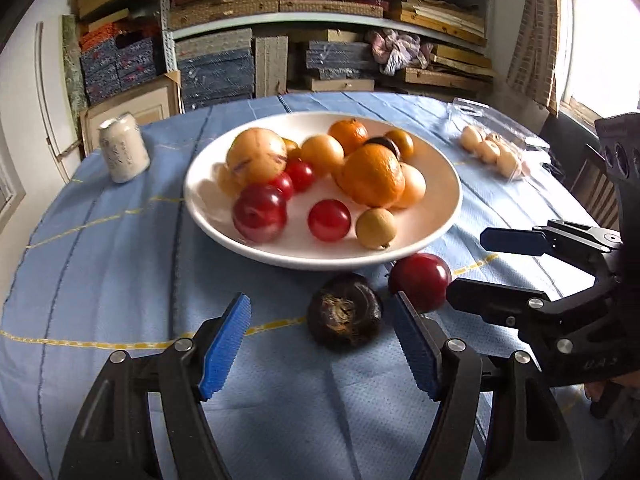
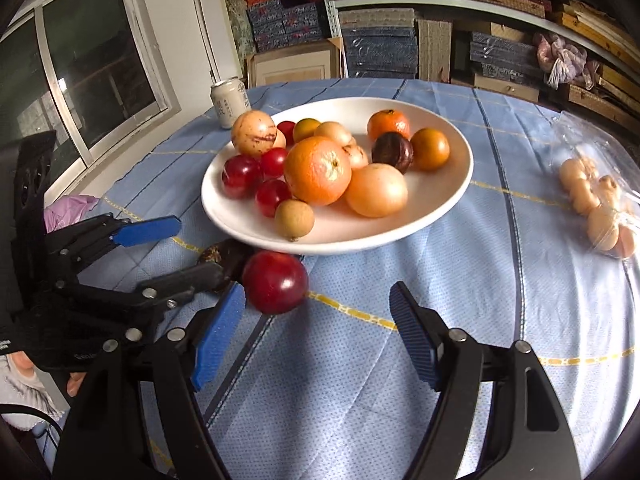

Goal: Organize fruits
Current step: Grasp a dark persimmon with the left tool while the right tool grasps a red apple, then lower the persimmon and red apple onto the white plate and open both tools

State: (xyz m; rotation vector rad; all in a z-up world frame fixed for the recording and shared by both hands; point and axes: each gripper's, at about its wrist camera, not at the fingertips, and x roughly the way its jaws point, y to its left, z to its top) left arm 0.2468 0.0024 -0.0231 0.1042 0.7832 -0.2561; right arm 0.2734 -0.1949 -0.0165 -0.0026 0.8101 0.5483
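A white bowl (image 1: 208, 184) (image 2: 448, 200) holds several fruits: oranges, red plums, pale round fruits. A dark brown fruit (image 1: 344, 317) lies on the blue cloth in front of the bowl, between my left gripper's open fingers, nearer the right one. It is mostly hidden in the right wrist view (image 2: 214, 255). A red plum (image 1: 420, 281) (image 2: 275, 282) lies beside it on the cloth. My left gripper (image 1: 320, 320) (image 2: 176, 248) is open and empty. My right gripper (image 2: 318, 300) (image 1: 472, 266) is open and empty, with the plum close to its left finger.
A white drink can (image 1: 123, 148) (image 2: 230, 102) stands at the far left of the table. A clear plastic bag of pale fruits (image 1: 492, 150) (image 2: 596, 204) lies to the right of the bowl. Shelves stacked with boxes stand behind the table.
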